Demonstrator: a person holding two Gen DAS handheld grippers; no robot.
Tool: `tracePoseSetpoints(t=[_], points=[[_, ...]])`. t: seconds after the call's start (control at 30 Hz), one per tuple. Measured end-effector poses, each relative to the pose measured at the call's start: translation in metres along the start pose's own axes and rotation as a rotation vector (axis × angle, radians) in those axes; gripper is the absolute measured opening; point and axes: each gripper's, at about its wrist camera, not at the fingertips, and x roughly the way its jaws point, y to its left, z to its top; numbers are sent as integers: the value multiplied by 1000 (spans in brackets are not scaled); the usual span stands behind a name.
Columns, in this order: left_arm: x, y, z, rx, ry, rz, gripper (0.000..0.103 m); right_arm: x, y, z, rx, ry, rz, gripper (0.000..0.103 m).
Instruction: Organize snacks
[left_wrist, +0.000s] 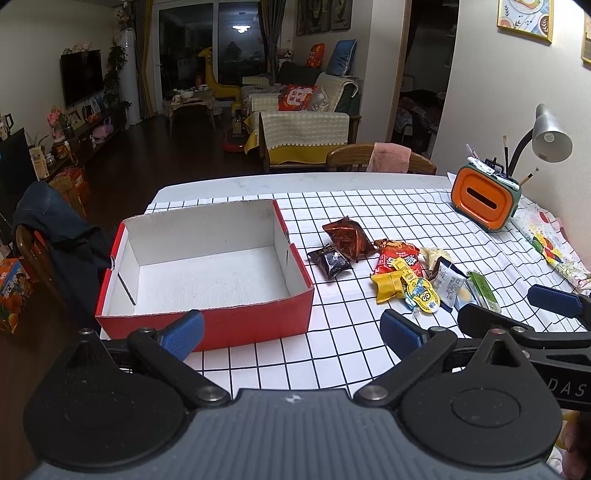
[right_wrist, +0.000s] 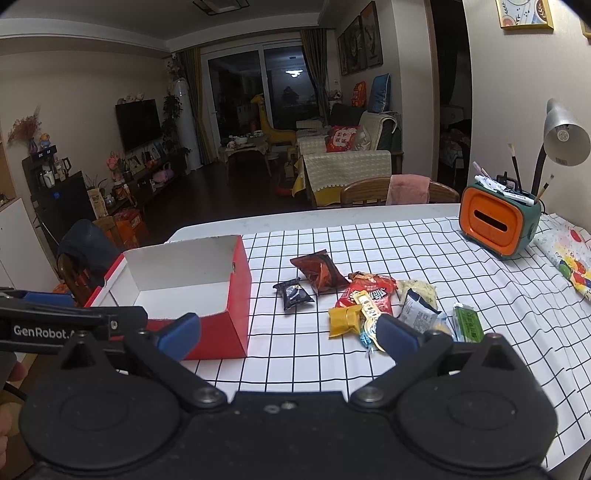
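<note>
A red cardboard box (left_wrist: 207, 321) with a white, empty inside stands on the checked tablecloth; it also shows in the right wrist view (right_wrist: 240, 295). To its right lies a pile of snack packets: a brown bag (left_wrist: 349, 240), a black packet (left_wrist: 328, 261), a red packet (left_wrist: 399, 258), a yellow packet (left_wrist: 388, 286) and a green one (left_wrist: 482, 290). The same pile shows in the right wrist view (right_wrist: 373, 299). My left gripper (left_wrist: 291, 336) is open and empty in front of the box. My right gripper (right_wrist: 288, 334) is open and empty just before the pile.
An orange and green pen holder (left_wrist: 485, 201) and a grey desk lamp (left_wrist: 550, 134) stand at the table's back right. A patterned cloth (left_wrist: 554, 243) lies on the right edge. Wooden chairs (left_wrist: 380, 160) stand behind and left of the table.
</note>
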Motion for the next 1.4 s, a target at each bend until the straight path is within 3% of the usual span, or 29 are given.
tracePoseSetpoints(t=[0.97, 1.4], points=[[-1, 1, -9, 2, 20, -18, 102, -5, 3, -8, 1, 19, 4, 103], [4, -16, -7, 21, 24, -37, 102, -9, -14, -7, 0, 7, -31, 102]])
